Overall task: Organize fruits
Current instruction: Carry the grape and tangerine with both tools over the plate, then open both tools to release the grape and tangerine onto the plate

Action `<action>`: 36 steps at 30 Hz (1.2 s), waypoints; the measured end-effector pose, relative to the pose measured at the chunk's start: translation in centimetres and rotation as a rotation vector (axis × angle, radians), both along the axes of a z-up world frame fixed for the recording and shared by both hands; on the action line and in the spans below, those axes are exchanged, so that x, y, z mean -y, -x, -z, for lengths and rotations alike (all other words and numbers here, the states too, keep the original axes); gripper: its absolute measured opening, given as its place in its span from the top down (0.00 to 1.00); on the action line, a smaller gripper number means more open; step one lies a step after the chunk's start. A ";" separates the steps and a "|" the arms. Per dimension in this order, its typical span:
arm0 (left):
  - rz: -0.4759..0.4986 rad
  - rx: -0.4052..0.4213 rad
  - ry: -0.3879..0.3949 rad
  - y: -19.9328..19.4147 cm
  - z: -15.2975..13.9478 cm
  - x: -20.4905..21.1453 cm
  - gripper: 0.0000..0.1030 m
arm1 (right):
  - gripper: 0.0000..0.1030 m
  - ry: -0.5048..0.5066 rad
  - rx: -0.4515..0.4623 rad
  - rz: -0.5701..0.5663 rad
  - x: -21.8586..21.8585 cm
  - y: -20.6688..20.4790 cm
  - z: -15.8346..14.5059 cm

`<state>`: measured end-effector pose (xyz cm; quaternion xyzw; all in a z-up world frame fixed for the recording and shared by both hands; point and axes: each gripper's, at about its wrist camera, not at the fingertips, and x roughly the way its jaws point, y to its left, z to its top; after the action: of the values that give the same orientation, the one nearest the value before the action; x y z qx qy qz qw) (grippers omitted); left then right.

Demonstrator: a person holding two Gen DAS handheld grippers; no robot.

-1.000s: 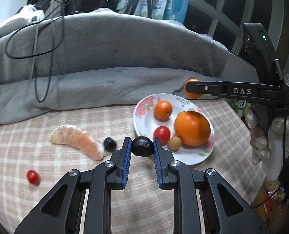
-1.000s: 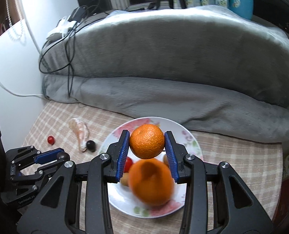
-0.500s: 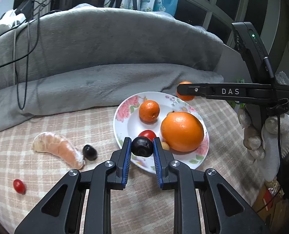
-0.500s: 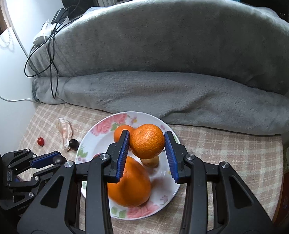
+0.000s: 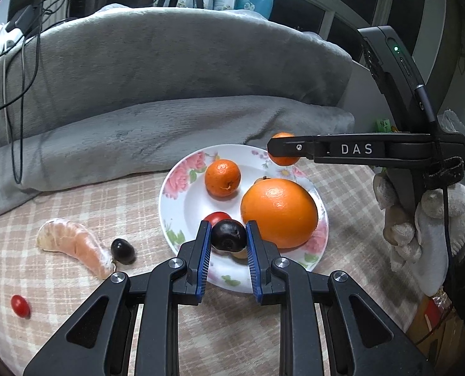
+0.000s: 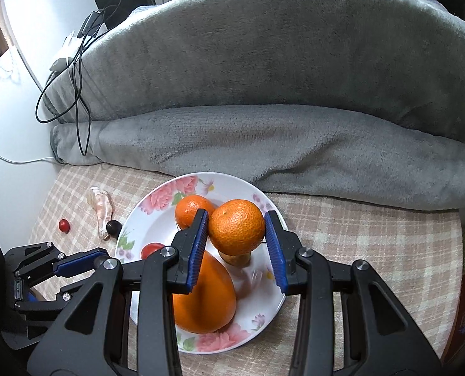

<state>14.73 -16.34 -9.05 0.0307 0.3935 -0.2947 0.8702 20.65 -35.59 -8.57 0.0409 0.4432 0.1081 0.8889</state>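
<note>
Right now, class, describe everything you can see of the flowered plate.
The round white glazed plate with pink flowers lies flat on the checked cloth before the grey blanket. It holds a large orange, a small mandarin, a red tomato and a brownish fruit.

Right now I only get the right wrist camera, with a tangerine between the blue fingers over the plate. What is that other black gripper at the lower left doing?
Observer: The left gripper is shut on a dark grape, over the near edge of the plate.
Visitor: And who holds the gripper I look along?
Observer: A white-gloved hand is wrapped around the handle of the right gripper.
Visitor: Is that one switched on?
Observer: I can't say for sure, but a small green light glows on its body.
</note>
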 end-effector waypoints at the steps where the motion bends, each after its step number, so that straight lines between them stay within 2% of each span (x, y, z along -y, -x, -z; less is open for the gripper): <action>1: 0.000 -0.001 -0.001 0.0 0.0 0.1 0.80 | 0.63 0.002 0.000 0.000 0.0 0.0 0.0; 11: 0.015 -0.003 -0.005 0.0 0.0 0.8 0.80 | 0.62 0.004 -0.003 0.000 -0.1 0.1 0.1; 15: 0.021 -0.004 -0.012 -0.1 0.2 1.1 0.80 | 0.53 0.001 0.011 0.001 -0.2 0.2 -0.2; 20: 0.017 0.006 -0.008 0.0 0.1 1.1 0.79 | 0.52 0.002 0.025 -0.003 -0.2 0.3 -0.8; 21: 0.017 0.008 -0.008 0.1 0.1 1.1 0.79 | 0.47 0.004 0.029 -0.002 -0.3 0.4 -0.9; 22: 0.016 0.009 -0.008 0.1 0.1 1.0 0.77 | 0.39 0.005 0.034 -0.002 -0.3 0.5 -1.0; 24: 0.015 0.012 -0.005 0.2 0.0 1.0 0.69 | 0.33 0.009 0.049 0.002 -0.3 0.6 -1.2; 28: 0.011 0.020 -0.003 0.3 -0.1 0.6 0.65 | 0.32 0.017 0.061 0.006 -0.4 0.8 -1.6; 29: 0.009 0.022 -0.002 0.3 -0.2 0.6 0.58 | 0.32 0.019 0.061 0.005 -0.4 0.8 -1.7; 32: 0.003 0.034 0.003 0.5 -0.5 0.2 0.51 | 0.30 0.031 0.064 0.005 -0.6 0.8 -1.8; 34: 0.002 0.039 0.003 0.7 -0.7 0.0 0.48 | 0.20 0.034 0.071 0.009 -0.8 0.9 -1.9; 36: -0.004 0.048 0.004 0.8 -0.9 -0.3 0.43 | 0.18 0.031 0.083 0.012 -0.8 1.1 -2.1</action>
<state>13.90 -16.08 -8.12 0.0352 0.3718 -0.2930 0.8802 19.58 -34.83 -6.44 0.0252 0.4074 0.0977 0.9077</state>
